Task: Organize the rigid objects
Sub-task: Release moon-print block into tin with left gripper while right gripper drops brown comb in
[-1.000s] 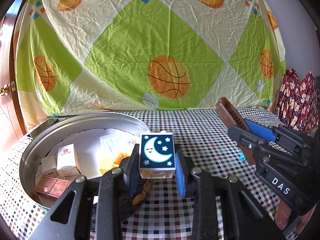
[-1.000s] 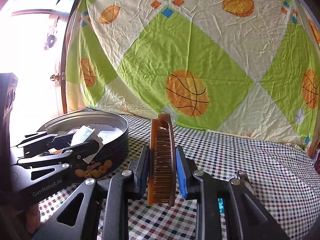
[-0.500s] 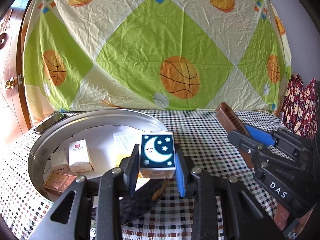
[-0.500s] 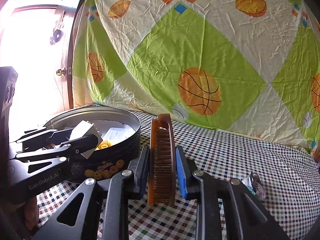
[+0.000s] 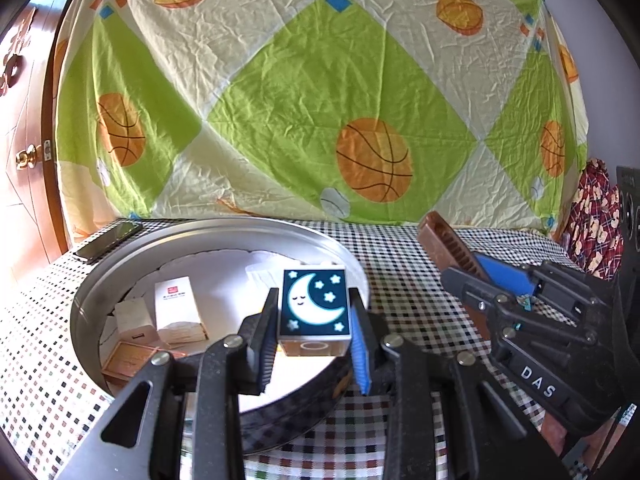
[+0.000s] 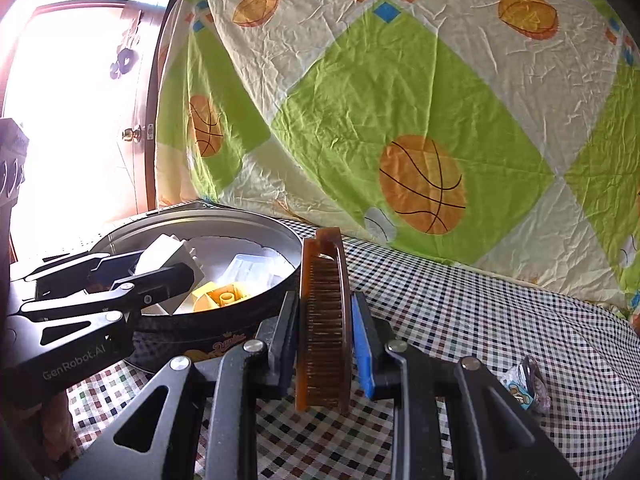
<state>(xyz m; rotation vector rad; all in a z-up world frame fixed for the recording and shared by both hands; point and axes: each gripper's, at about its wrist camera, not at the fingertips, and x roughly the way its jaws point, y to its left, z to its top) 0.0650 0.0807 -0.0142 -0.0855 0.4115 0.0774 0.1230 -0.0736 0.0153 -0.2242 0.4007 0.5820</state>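
Observation:
My left gripper (image 5: 314,328) is shut on a white toy block with a moon picture (image 5: 314,306) and holds it above the near rim of a round metal tin (image 5: 120,264). The tin holds small white boxes (image 5: 176,312), a copper case (image 5: 128,360) and a yellow brick (image 6: 222,298). My right gripper (image 6: 326,336) is shut on a brown comb (image 6: 325,320), held upright just right of the tin (image 6: 256,236). The comb (image 5: 448,240) and right gripper (image 5: 480,276) show at the right of the left wrist view; the left gripper (image 6: 160,268) shows at the left of the right wrist view.
A checkered cloth (image 6: 480,320) covers the table. A basketball-print sheet (image 5: 320,100) hangs behind it. A black phone (image 5: 108,240) lies at the far left behind the tin. A small wrapped item (image 6: 524,384) lies on the cloth at the right. A wooden door (image 5: 20,140) stands at the left.
Both grippers have moved forward and up toward the tin. The moon block now sits over the tin's near rim, and the comb is closer to the tin's right side.

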